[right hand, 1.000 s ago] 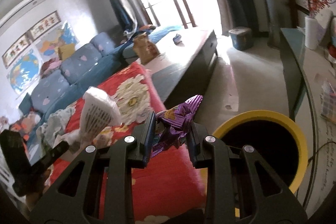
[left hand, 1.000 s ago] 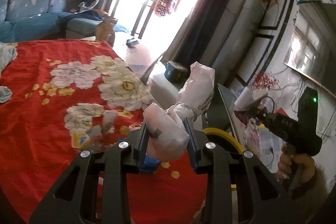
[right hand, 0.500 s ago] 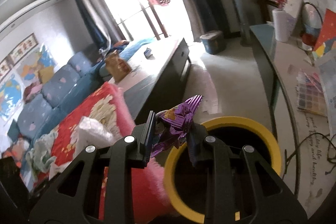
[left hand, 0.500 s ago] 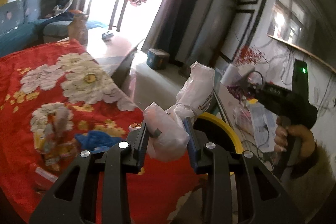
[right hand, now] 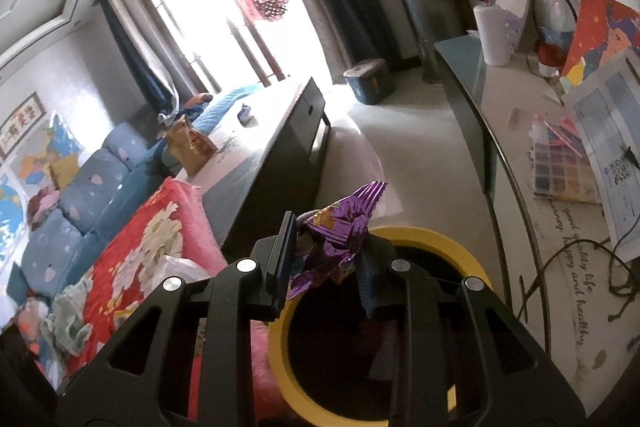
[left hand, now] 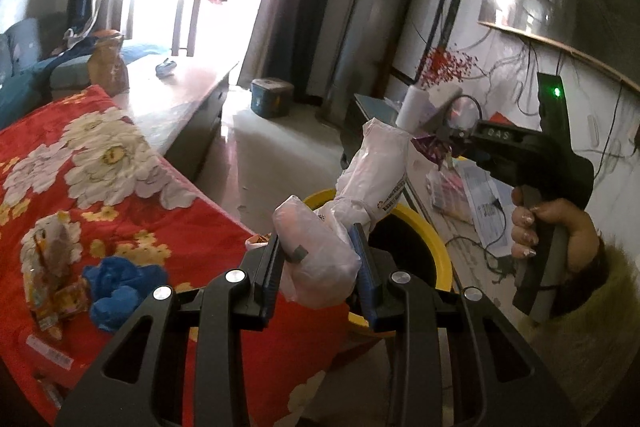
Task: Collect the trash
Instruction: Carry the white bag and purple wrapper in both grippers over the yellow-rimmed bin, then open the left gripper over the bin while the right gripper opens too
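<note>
From the left wrist view, the left gripper (left hand: 318, 259) is clamped on a crumpled white plastic bag (left hand: 340, 227), its pads pressing the bag's bulging lower part while the twisted upper part sticks up past the fingertips; just beyond and below sits the yellow-rimmed bin (left hand: 434, 247), beside the edge of the red floral blanket (left hand: 120, 187), so this load is near the rim but looks not yet squarely over the opening. On the blanket a blue crumpled scrap (left hand: 116, 287) and some orange snack wrappers (left hand: 56, 291) lie uncollected. At the right of this view a hand (left hand: 556, 231) holds the other tool. From the right wrist view, the right gripper (right hand: 326, 259) is narrowed on a purple foil wrapper (right hand: 340, 231), which juts up between the jaws, and the dark mouth of the bin (right hand: 288, 343) lies directly beneath and ahead of it. The step in hand seems to be carrying both pieces to the bin. Next, the right jaws could part once the wrapper hangs inside the rim; the left load likely needs to come further over the opening first, since the light bag could catch on the edge
</note>
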`<move>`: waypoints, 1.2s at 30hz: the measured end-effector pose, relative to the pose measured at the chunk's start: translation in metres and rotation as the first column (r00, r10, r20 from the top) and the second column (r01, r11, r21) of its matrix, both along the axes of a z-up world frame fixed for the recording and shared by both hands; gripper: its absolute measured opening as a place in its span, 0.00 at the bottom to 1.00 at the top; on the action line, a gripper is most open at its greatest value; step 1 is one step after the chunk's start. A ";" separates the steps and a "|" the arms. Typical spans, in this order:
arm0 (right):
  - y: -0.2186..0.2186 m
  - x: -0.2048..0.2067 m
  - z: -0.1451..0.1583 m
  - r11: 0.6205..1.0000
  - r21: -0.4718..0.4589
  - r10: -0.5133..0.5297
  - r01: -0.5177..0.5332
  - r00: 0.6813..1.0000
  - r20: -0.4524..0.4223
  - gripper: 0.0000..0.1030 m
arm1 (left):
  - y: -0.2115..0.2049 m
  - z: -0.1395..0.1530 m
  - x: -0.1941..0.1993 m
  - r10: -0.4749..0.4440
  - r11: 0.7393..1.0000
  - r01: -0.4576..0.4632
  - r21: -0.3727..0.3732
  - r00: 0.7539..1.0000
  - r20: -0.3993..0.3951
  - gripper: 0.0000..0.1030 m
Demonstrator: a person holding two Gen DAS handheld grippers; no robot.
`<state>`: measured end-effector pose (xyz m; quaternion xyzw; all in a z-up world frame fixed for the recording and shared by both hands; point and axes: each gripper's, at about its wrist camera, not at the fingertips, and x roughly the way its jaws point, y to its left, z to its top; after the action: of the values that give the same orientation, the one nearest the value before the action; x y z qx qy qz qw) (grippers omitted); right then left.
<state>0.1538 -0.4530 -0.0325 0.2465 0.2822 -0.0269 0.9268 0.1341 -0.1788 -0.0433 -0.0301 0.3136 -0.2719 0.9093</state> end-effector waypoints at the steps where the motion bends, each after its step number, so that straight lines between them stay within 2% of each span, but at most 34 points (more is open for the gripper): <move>1: -0.002 0.000 -0.001 1.000 0.001 -0.006 0.006 1.000 -0.003 0.21 | -0.004 -0.001 0.000 -0.006 1.000 0.006 0.005 1.000 -0.002 0.30; 10: -0.019 0.003 -0.017 0.999 0.022 -0.045 0.046 0.998 -0.038 0.21 | -0.042 -0.020 0.006 -0.075 0.995 0.077 0.064 0.997 -0.030 0.30; 19: -0.033 0.005 -0.032 0.996 0.046 -0.069 0.073 0.995 -0.069 0.21 | -0.080 -0.048 0.008 -0.157 0.977 0.167 0.131 0.984 -0.082 0.30; 31: -0.038 0.011 -0.048 0.995 0.088 -0.047 0.056 0.994 -0.094 0.21 | -0.113 -0.070 0.014 -0.244 0.954 0.262 0.148 0.961 -0.132 0.30; 33: -0.035 0.013 -0.048 0.995 0.094 -0.020 0.029 0.995 -0.095 0.23 | -0.115 -0.074 0.016 -0.263 0.951 0.281 0.131 0.955 -0.141 0.32; 34: -0.033 0.015 -0.049 0.996 0.093 -0.004 0.013 0.995 -0.099 0.27 | -0.116 -0.076 0.018 -0.269 0.949 0.288 0.126 0.952 -0.147 0.37; 35: -0.030 0.017 -0.050 0.995 0.095 0.019 -0.008 0.994 -0.108 0.41 | -0.116 -0.077 0.018 -0.270 0.950 0.289 0.120 0.951 -0.149 0.43; 36: -0.029 0.018 -0.051 0.995 0.098 0.021 -0.010 0.993 -0.112 0.48 | -0.114 -0.079 0.019 -0.269 0.952 0.286 0.111 0.952 -0.146 0.49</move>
<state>0.1719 -0.4820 -0.0834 0.2870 0.3371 -0.0197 0.8964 0.1529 -0.2931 -0.1221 0.0564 0.3900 -0.3735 0.8398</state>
